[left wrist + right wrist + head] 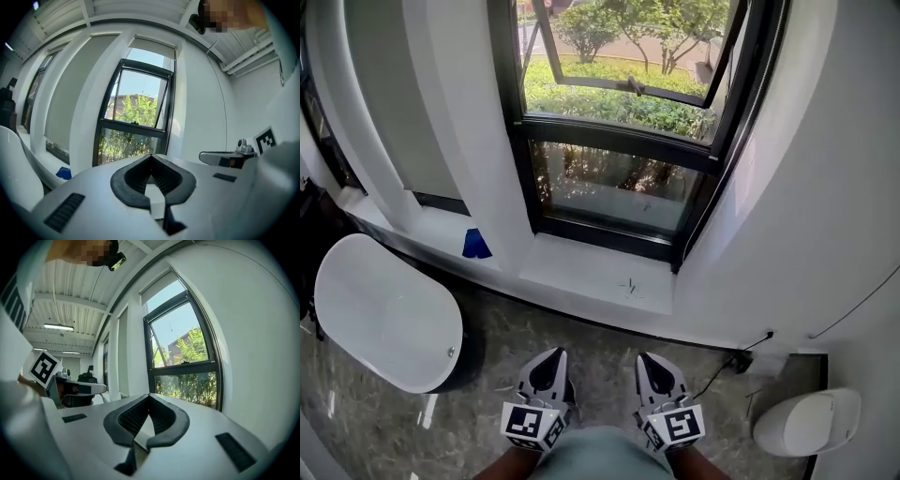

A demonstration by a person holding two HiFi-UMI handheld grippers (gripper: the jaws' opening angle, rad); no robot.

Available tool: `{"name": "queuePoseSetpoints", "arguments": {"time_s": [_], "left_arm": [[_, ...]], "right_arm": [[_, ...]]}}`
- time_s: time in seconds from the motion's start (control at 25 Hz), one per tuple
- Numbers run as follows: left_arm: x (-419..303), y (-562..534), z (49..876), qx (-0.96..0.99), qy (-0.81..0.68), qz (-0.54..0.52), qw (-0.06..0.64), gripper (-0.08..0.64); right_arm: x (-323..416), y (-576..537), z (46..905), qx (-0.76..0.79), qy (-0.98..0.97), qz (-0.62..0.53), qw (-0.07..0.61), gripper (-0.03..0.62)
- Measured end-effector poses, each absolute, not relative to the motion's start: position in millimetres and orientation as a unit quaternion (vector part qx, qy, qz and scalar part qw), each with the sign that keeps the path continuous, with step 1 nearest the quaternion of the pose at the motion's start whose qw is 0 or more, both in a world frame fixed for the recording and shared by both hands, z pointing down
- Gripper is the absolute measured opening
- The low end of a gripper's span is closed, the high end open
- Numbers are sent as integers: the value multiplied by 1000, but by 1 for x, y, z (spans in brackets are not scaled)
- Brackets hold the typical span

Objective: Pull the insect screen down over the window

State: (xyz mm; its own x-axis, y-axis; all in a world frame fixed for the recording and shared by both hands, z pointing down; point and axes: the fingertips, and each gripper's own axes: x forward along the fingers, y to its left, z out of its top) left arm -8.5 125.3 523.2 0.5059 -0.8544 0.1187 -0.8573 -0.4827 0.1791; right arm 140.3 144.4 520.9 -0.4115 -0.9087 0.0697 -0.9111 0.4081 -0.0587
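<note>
While grippers hang near, window stands far

As I hold the left gripper (551, 356) and right gripper (649, 360) side by side over the grey marble floor (502, 328), both pairs of fingers are pressed together and empty. Far ahead, at centre, stands the black-framed glass window (619, 178), its upper sash tilted outward.
</note>
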Motion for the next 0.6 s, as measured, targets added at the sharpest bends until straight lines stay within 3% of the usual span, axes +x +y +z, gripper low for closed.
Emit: {"name": "queuePoseSetpoints", "arguments": {"time_s": [0.6], "left_arm": [[-90, -89, 482, 896, -436, -6, 85, 14]], "right_arm": [[79, -53, 469, 604, -796, 2, 30, -3]]}}
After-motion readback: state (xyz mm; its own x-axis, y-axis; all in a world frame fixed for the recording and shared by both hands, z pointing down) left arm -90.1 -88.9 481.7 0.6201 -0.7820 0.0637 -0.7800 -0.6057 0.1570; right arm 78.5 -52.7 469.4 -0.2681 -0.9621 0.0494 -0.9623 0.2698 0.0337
